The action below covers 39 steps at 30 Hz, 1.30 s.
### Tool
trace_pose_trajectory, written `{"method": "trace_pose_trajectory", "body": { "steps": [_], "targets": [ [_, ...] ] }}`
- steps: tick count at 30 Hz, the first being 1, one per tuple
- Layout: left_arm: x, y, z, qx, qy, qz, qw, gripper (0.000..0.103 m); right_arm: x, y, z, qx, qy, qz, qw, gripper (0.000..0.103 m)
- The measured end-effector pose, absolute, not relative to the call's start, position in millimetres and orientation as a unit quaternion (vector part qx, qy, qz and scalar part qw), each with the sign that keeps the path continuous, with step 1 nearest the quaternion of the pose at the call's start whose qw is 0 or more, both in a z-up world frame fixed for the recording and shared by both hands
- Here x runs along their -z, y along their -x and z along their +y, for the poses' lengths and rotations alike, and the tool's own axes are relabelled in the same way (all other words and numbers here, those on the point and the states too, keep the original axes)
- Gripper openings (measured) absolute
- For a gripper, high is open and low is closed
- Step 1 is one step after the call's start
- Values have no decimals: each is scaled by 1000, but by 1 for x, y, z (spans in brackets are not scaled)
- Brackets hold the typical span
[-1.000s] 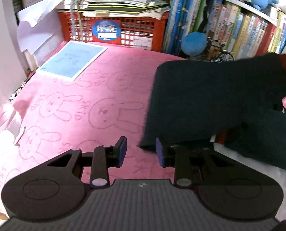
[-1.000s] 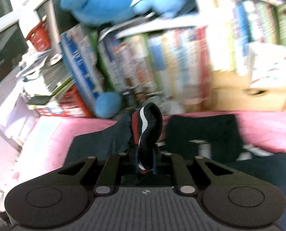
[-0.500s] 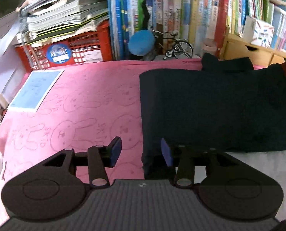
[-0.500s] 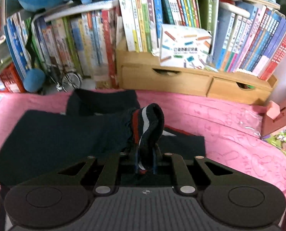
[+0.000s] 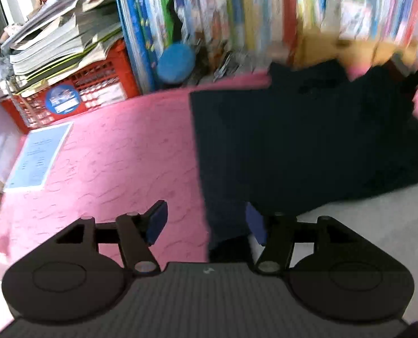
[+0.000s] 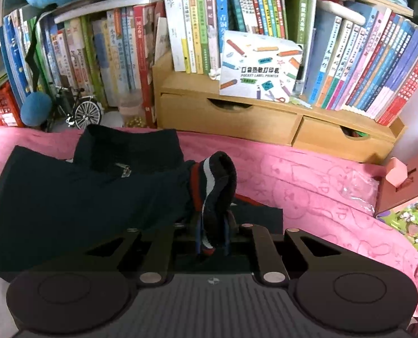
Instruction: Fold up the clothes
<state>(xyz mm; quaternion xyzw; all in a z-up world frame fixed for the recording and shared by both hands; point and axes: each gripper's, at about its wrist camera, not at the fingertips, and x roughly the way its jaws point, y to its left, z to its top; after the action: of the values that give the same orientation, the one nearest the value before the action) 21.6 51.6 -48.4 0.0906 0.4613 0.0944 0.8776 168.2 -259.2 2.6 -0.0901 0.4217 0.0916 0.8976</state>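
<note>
Pink blanket (image 5: 110,169) left of dark garment (image 5: 307,146) is open, only a blue sheet (image 5: 38,157) near its left edge. Back blocked: red crate (image 5: 76,95), book row (image 6: 265,14), wooden drawers (image 6: 265,121), toy bicycle (image 6: 79,109). Right: pink box (image 6: 406,180)

Pink bunny-print cover (image 5: 118,169) on worktop. Blue sheet (image 5: 38,155) lying flat near red crate (image 5: 96,90) stacked with papers. Wooden two-drawer unit (image 6: 265,118) carries upright books and label-printer box (image 6: 261,66). Model bicycle (image 6: 79,109) beside blue plush (image 6: 35,108).

Dark navy garment (image 6: 68,197) lies flat on pink cloth, striped cuff (image 6: 214,180) raised.
</note>
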Motion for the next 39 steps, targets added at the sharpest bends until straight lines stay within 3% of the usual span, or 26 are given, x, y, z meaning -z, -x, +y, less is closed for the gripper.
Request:
{"method": "trace_pose_trajectory", "body": {
  "steps": [4,8,15,20,28,32,34,36,39],
  "targets": [
    [79,-31,72,-195,-115,515,827,52,5,-166,-260,-89,88,434,892,18],
    [54,-23,93,-214,-61,468,855,52,15,-162,-262,-96,88,448,885,20],
    [30,-71,34,-38,-34,362,931,52,36,-157,-258,-96,61,467,877,21],
    [71,-107,21,-19,-44,412,910,39,39,-157,-250,-109,77,460,878,22],
    [88,-90,33,-49,-113,433,893,41,58,-166,-266,-82,66,476,873,30],
    [57,-77,56,-48,-63,414,907,41,55,-166,-277,-58,57,476,876,51],
    [48,-80,56,-44,-63,398,914,41,44,-159,-279,-24,77,447,891,57],
    [45,-88,51,-37,-73,382,921,41,32,-151,-272,-6,100,411,906,70],
    [56,-105,35,-12,-71,381,922,41,13,-138,-241,-75,112,367,921,70]
  ]
}}
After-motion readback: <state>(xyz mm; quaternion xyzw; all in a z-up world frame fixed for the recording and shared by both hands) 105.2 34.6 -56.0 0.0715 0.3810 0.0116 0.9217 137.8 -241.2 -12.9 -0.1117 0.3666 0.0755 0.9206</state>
